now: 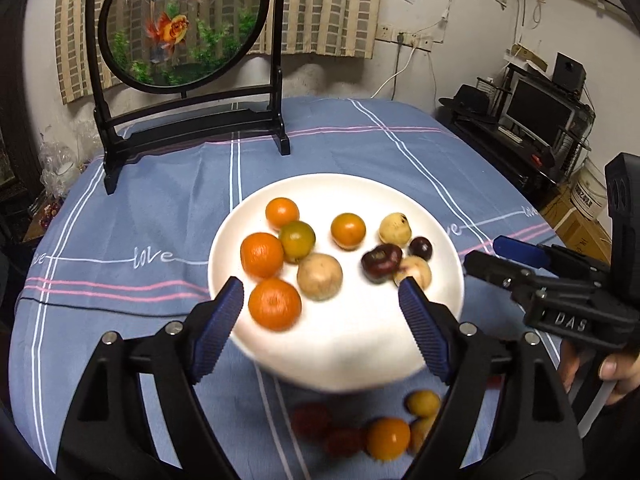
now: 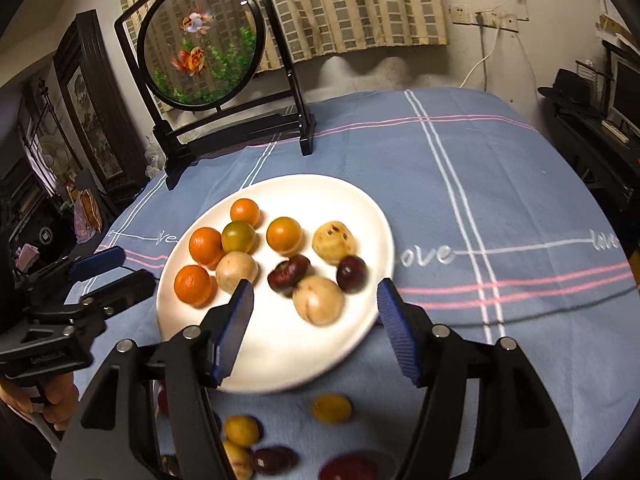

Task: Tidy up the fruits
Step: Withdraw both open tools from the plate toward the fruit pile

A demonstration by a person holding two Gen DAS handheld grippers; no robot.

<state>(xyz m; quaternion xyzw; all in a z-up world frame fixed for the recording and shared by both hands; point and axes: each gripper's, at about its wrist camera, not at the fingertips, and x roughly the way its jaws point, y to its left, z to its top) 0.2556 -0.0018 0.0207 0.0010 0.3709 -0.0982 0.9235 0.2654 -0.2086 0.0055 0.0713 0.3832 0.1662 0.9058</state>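
Left gripper (image 1: 320, 300) and right gripper (image 2: 316, 300), jaws parted and empty, above white plate (image 1: 360, 344) bearing sorted fruits; loose fruits (image 1: 387, 438) on blue cloth (image 1: 120, 280) near its front rim: likely light, round, roll-prone, bruisable; grip gently across the middle.

Both wrist views angled down, close over the shared white plate (image 1: 344, 364), side by side

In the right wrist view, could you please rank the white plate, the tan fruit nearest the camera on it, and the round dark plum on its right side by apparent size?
1. White plate, by far the largest.
2. Tan fruit, though nearness to the camera may flatter it.
3. Dark plum, the smallest.
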